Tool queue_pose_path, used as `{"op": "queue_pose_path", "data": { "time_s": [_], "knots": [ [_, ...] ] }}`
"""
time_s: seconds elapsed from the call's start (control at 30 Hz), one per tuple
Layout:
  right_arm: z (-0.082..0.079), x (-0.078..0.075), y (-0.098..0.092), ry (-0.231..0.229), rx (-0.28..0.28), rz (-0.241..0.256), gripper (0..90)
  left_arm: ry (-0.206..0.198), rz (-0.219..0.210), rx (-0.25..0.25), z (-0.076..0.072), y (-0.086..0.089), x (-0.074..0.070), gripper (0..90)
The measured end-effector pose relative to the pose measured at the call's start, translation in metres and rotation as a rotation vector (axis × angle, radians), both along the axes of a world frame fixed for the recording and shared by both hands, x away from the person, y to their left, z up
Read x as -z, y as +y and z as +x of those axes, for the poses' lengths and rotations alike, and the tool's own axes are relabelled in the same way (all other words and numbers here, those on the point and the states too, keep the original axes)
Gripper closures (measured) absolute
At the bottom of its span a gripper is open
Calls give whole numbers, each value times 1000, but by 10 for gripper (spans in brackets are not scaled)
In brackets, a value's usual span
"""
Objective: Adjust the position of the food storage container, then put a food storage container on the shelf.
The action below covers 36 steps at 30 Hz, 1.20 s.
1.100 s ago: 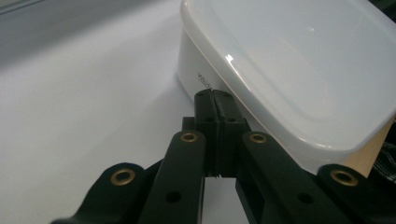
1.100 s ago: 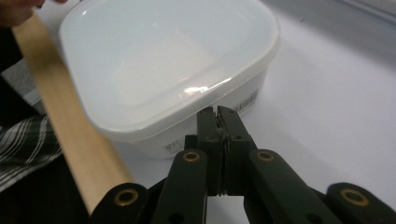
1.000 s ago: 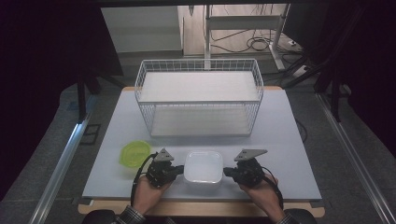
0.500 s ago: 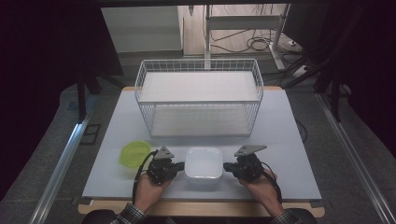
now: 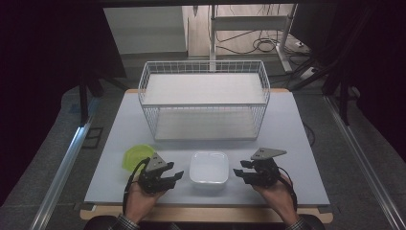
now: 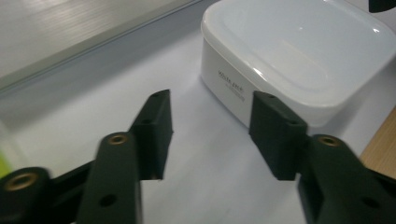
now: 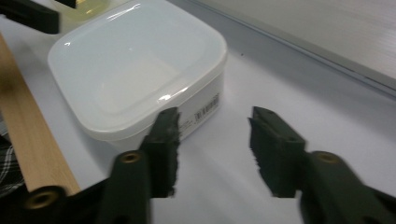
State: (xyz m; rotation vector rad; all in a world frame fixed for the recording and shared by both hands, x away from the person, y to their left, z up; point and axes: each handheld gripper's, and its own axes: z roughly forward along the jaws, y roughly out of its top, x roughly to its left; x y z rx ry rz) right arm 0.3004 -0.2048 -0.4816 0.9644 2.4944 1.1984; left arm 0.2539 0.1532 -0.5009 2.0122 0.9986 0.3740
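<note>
Because the white lidded container (image 5: pixel 209 167) sits on the white table (image 5: pixel 297 129) between our two tools, near the front edge and well short of the wire basket (image 5: pixel 204 98), we judge the step in hand to be a two-sided approach to it. The left gripper (image 5: pixel 168 179) rests just left of the box with its jaws apart and nothing between them, and the right gripper (image 5: pixel 243 175) mirrors it on the other side, jaws likewise spread and empty. In the left gripper view the container (image 6: pixel 299 56) lies ahead and toward the right jaw, its printed side wall facing us; in the right gripper view the container (image 7: pixel 135 70) lies ahead and toward the left jaw, close to the wooden table edge (image 7: pixel 32 140). To do this well, we think each tool should close in level with the table, so that one jaw slides over the lid's rim and the other under or against the wall, not skating across the smooth top. We would bring both sides in evenly, since a push from one side alone could shove the light box toward the other hand or off the front. The green bowl (image 5: pixel 136 157) sits just behind the left gripper, so we keep that hand's path clear of it.
</note>
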Motion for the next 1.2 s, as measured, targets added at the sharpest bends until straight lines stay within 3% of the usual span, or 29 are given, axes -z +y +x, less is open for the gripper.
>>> {"op": "queue_pose_path", "data": {
  "time_s": [0.1,0.17,0.33,0.5,0.67,0.93,1.2],
  "knots": [
    [-2,0,-1,-8,10,1,424,19,-20,28,-2,4,0,277],
    [-5,1,2,-28,-1,-14,296,31,-11,34,-5,7,4,178],
    [-9,7,7,-41,-6,-48,165,2,-15,47,-6,4,5,84],
    [-9,8,8,-46,-12,-35,99,-50,-3,97,-6,0,8,52],
    [-9,9,8,-41,-8,-25,48,-66,12,124,-5,-4,10,39],
    [-9,7,9,-38,-25,-1,16,-4,16,133,-2,-12,6,43],
    [-8,3,17,-44,-47,-15,10,14,6,139,4,-17,-2,29]
  ]
}}
